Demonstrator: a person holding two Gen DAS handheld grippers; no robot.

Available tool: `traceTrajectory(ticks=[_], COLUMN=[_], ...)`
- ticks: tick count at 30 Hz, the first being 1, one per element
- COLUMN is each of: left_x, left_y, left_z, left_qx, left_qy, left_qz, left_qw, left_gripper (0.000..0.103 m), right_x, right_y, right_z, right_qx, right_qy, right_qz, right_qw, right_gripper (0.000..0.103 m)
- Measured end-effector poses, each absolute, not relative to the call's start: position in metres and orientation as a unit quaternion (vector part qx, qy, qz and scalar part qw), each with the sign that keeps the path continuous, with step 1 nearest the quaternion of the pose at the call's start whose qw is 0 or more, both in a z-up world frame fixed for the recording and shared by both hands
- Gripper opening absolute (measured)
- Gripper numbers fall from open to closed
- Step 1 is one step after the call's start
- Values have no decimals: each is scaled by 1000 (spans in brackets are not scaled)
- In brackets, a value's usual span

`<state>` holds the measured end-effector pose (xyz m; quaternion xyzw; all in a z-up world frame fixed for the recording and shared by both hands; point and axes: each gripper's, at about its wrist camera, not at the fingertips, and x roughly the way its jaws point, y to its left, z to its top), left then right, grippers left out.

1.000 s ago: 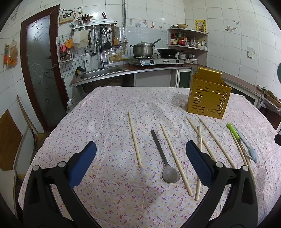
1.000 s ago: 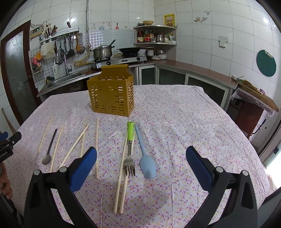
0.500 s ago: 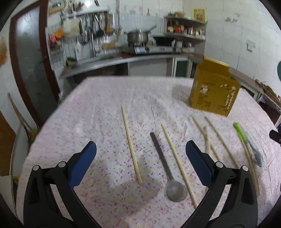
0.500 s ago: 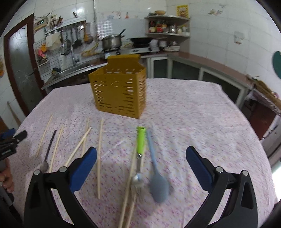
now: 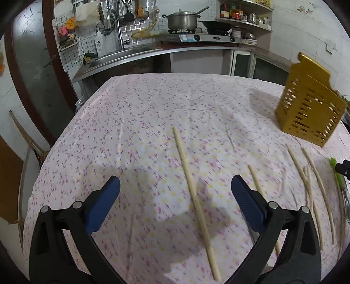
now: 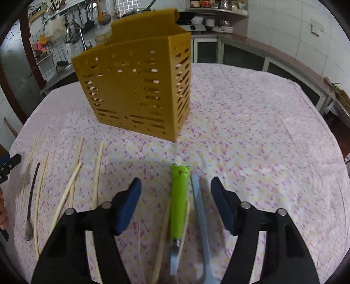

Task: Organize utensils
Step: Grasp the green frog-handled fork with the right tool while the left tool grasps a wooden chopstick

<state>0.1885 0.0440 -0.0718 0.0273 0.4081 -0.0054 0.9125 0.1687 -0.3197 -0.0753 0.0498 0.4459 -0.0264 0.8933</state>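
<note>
My left gripper stands open low over the flowered tablecloth, with one long chopstick lying between its fingers. Several more chopsticks lie to its right. My right gripper is closing, and its blue pads are still apart. Between them lie a fork with a green frog handle and a pale blue spoon; neither pad touches them. The yellow slotted utensil basket stands upright just beyond, and also shows at the right of the left wrist view.
Several chopsticks and a metal spoon lie left of the right gripper. A kitchen counter with a sink and a stove with a pot runs behind the table. A dark door is at the left.
Both grippers have come down and forward, closer to the table. The right jaws have narrowed around the fork and blue spoon. The single chopstick now lies between the left fingers.
</note>
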Motion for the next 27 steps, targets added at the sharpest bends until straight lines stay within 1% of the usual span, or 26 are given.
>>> traceTrajectory(ticks=[1,4,8,11,13,17,19,23,27], left_x=[192,204,216,224,229,239,247,270,291], left_y=[44,46,49,51,53,50,48,49,52], left_z=[-72,-77,-82,-88,-91,-96,-99,-105,-103], left_qx=[27,26,21,13,5,10,15,16,4], left_qy=[410,419,427,440,448,460,466,490,513], left_qz=[-7,-8,-11,-17,-23,-35,-36,-23,-15], left_qw=[912,908,904,898,894,887,884,871,858], left_gripper=[98,98,97,95,93,91,90,85,85], right_x=[172,183,192,200,205,214,218,224,227], right_y=[-319,-318,-314,-312,-310,-303,-302,-300,-306], right_z=[-76,-82,-86,-88,-88,-90,-89,-87,-85], right_qx=[51,50,37,29,27,14,14,8,19], right_qy=[449,460,471,478,485,492,495,503,510], right_qz=[-24,-19,-28,-34,-36,-36,-36,-31,-23], right_qw=[892,886,881,877,874,870,868,864,860], right_gripper=[58,47,44,40,32,27,22,21,21])
